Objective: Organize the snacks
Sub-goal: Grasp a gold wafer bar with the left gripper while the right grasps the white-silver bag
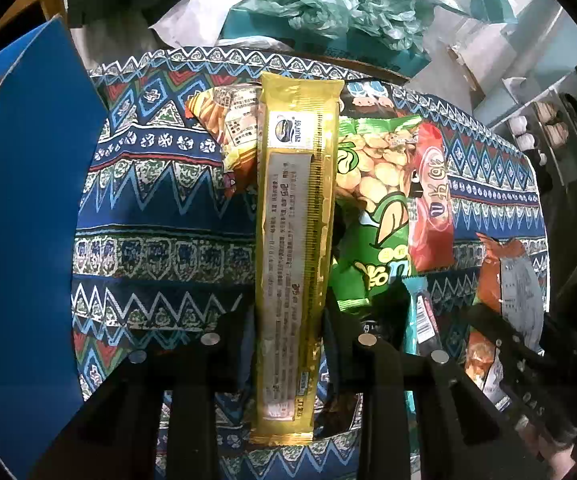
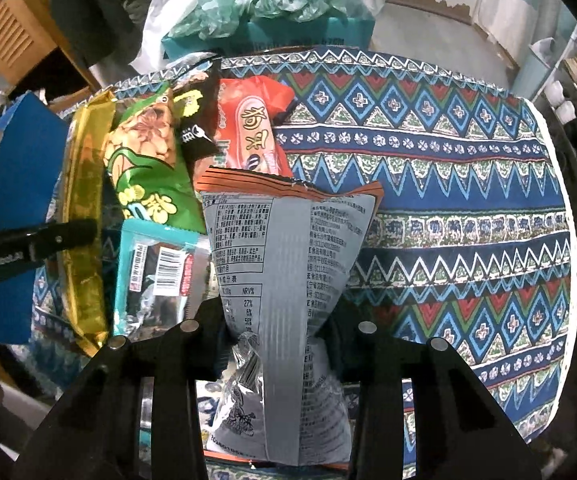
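Note:
My left gripper (image 1: 286, 320) is shut on a long gold snack packet (image 1: 294, 240), held lengthwise above the patterned tablecloth (image 1: 148, 208). My right gripper (image 2: 276, 320) is shut on a grey-backed orange snack bag (image 2: 284, 248). Beside them lie a green chip bag (image 1: 372, 200), a red-orange packet (image 1: 430, 196), a teal packet with a barcode (image 2: 156, 272) and an orange packet under the gold one (image 1: 228, 128). The gold packet (image 2: 84, 216) and the left gripper's finger (image 2: 48, 240) show at the left of the right wrist view. The right gripper with its bag (image 1: 516, 292) shows at the right of the left wrist view.
A blue box (image 1: 24, 240) stands at the table's left edge; it also shows in the right wrist view (image 2: 12, 200). Behind the table are a teal box with crumpled green paper (image 2: 268, 12), a white plastic bag (image 1: 208, 8) and a wooden chair (image 2: 12, 36). Shelves stand at the right (image 1: 560, 124).

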